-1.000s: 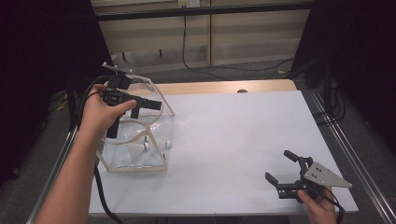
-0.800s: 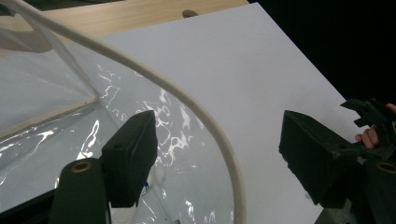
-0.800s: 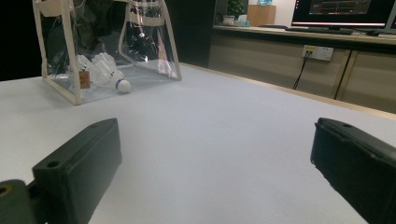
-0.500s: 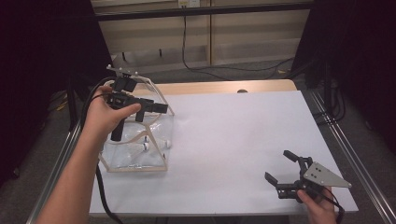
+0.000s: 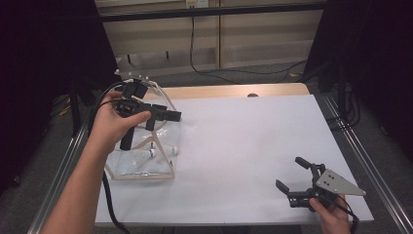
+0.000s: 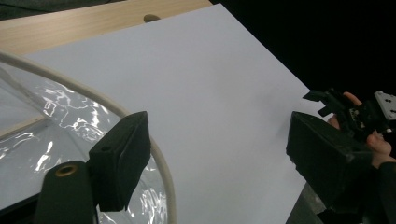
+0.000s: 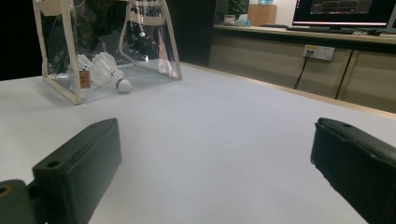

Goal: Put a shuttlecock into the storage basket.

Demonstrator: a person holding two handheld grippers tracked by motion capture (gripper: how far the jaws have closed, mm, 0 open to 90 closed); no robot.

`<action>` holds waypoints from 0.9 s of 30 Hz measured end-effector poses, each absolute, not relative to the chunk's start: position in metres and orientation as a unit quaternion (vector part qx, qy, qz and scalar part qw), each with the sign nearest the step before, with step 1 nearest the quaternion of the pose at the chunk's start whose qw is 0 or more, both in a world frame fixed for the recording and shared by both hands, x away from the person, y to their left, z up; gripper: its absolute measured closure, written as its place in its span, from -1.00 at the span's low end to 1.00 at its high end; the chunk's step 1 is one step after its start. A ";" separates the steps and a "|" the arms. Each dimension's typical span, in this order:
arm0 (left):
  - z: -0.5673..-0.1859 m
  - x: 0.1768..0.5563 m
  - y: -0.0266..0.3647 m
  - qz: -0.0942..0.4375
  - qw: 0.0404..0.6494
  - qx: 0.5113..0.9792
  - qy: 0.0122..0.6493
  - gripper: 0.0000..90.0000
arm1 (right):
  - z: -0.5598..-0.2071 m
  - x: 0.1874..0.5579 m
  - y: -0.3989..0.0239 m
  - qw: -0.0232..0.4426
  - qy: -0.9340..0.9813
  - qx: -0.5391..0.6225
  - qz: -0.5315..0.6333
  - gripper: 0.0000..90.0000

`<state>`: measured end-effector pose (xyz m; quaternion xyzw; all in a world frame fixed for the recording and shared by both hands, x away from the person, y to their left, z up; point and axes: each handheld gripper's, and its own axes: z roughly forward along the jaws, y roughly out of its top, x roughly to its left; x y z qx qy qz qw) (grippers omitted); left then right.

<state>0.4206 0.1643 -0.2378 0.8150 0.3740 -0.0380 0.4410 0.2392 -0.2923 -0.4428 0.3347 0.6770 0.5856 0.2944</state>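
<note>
Left gripper (image 5: 168, 116), held level above the bag's mouth: its jaws stand spread and have just been opening, with nothing pinched; in the left gripper view the bag's pale cord handle (image 6: 116, 109) curves past the inner face of the left jaw, whether touching cannot be told. Directly beneath and behind this gripper stands the clear plastic bag (image 5: 160, 161), upright on the white tabletop (image 5: 243, 146): transparent, glossy walls with creased highlights, cream-coloured edging along every seam and around the base, and two looped handles of the same cream cord. Inside, on the bag's floor, lie white feathered shuttlecocks (image 7: 105, 65) with rounded white cork tips, seen through the wall. Right gripper (image 5: 292, 178), well apart from the bag near the table's front right corner: jaws spread wide and empty, low over the bare surface, pointing toward the bag, with its grey three-cornered plate (image 5: 336, 183) on top. Beyond the table's far wooden edge, cables (image 5: 195, 44) hang against pale panels.
</note>
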 end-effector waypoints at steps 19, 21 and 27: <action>-0.243 0.404 0.152 -0.055 0.453 0.822 0.342 -0.56 | -0.442 0.240 -0.290 0.294 0.677 0.331 0.588 -0.97; -0.244 0.403 0.151 -0.057 0.455 0.823 0.334 -0.57 | -0.443 0.240 -0.291 0.294 0.678 0.332 0.587 -0.97; -0.251 0.396 0.148 -0.068 0.460 0.826 0.319 -0.60 | -0.442 0.239 -0.292 0.296 0.675 0.333 0.588 -0.97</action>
